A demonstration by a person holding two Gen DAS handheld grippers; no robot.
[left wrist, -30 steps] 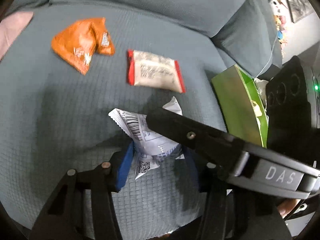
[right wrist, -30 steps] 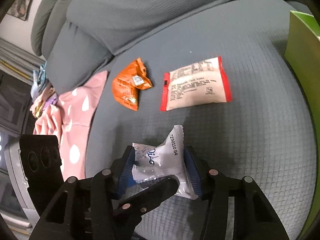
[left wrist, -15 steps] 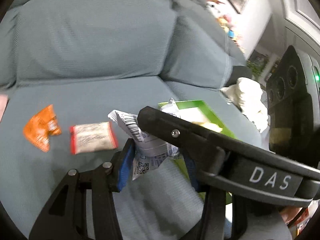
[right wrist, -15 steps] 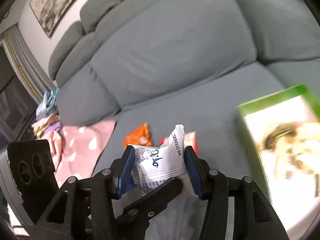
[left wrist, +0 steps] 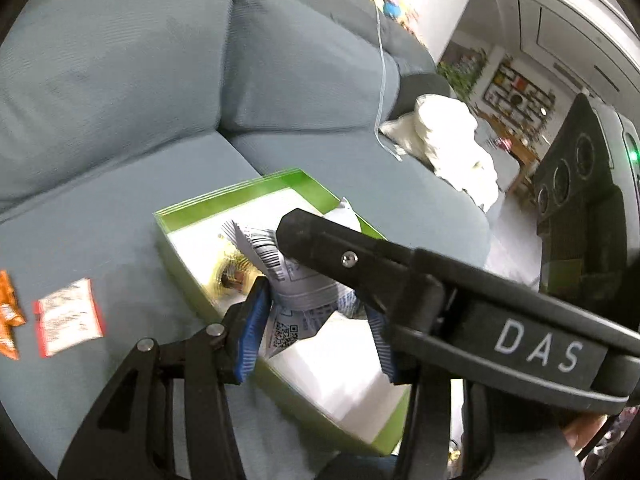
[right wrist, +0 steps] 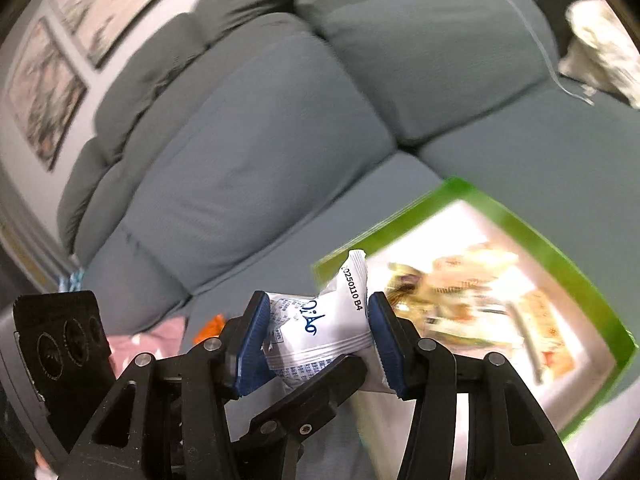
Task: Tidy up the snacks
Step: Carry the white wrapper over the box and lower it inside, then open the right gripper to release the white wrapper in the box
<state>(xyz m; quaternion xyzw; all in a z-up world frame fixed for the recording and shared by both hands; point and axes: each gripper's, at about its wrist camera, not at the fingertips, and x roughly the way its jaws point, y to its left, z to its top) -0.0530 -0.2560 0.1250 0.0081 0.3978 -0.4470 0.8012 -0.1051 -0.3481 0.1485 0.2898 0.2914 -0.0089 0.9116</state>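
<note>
Both grippers are shut on one white snack packet with blue print (left wrist: pixel 298 304) (right wrist: pixel 320 328). My left gripper (left wrist: pixel 316 332) and my right gripper (right wrist: pixel 316 340) hold it in the air above the near left part of a green box (left wrist: pixel 188 216) (right wrist: pixel 560 264) that lies on the grey sofa seat. The box has several snacks inside, blurred in the right wrist view. A red-and-white packet (left wrist: pixel 68 316) and an orange packet (left wrist: pixel 8 320) lie on the seat left of the box.
The sofa back cushions (left wrist: pixel 120 60) rise behind the box. A white cloth heap (left wrist: pixel 452 144) and a thin cable (left wrist: pixel 380 80) lie at the sofa's right end. A pink spotted cloth (right wrist: pixel 148 340) lies at the left of the seat.
Both grippers have lifted the white packet off the seat and carried it right, over the green box. The red-and-white and orange packets stay behind on the left.
</note>
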